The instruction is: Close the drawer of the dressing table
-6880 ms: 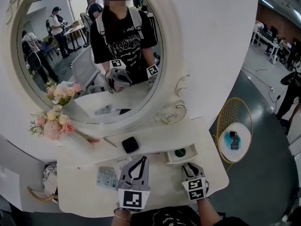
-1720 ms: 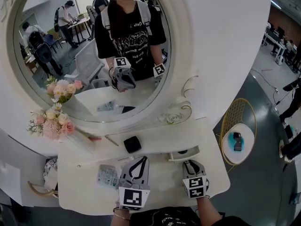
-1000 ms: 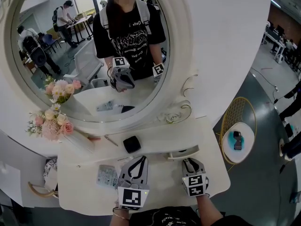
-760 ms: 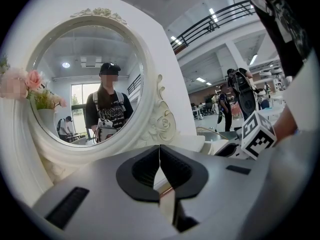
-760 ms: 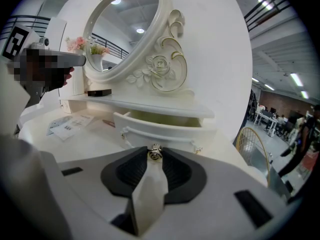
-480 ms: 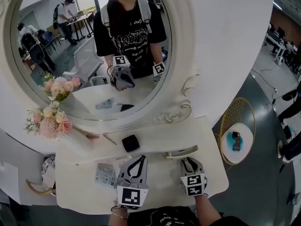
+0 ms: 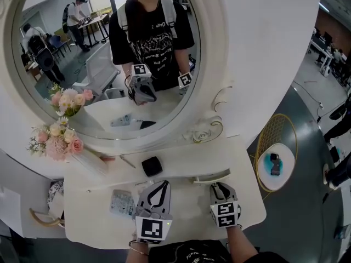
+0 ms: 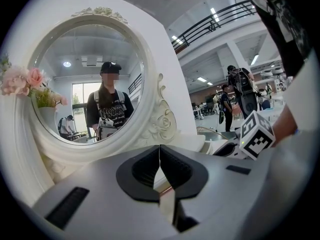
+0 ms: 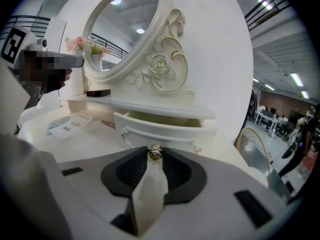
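Note:
The white drawer of the dressing table sticks out a little from under the shelf. In the right gripper view a narrow strip of the inside shows above the drawer front. My right gripper sits right at that front, its jaws closed on the small metal knob at the middle. My left gripper rests over the tabletop to the left, apart from the drawer. Its jaws are shut with nothing between them.
On the shelf above lie a small black box and a thin pen. A printed leaflet lies on the tabletop left of my left gripper. Pink flowers stand at the left. A yellow wire side table stands to the right.
Several seconds ago the drawer stood far out with a green thing inside. Since then it has slid almost fully in. Over the last second neither gripper nor the drawer has moved.

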`<action>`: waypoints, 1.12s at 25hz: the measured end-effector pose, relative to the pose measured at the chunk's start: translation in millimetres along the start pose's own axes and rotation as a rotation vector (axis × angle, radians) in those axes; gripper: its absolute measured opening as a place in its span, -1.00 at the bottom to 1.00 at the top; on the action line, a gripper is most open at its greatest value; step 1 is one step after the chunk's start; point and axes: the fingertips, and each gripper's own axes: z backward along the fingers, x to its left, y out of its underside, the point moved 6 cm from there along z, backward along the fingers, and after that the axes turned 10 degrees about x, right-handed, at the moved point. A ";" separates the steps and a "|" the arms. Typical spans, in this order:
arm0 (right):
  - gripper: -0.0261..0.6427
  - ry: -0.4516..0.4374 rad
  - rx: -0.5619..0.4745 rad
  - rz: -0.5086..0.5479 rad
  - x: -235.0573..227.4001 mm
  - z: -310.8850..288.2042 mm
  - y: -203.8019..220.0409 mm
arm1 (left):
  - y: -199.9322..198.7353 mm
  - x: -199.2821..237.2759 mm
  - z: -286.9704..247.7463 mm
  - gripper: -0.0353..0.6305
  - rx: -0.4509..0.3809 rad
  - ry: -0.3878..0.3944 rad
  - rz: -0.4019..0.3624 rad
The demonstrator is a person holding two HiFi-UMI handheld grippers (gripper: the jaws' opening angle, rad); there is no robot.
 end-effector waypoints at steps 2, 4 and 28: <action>-0.62 0.000 -0.001 0.001 0.1 -0.1 -0.1 | -0.6 -0.2 0.4 -0.84 -0.003 0.000 0.007; -0.62 -0.004 -0.001 -0.001 0.8 0.9 -1.9 | -1.5 -1.0 0.5 -0.84 -0.006 0.001 0.013; -0.62 0.002 -0.004 0.008 -2.4 -1.1 -5.3 | -4.5 5.0 2.5 -0.84 -0.015 -0.028 0.008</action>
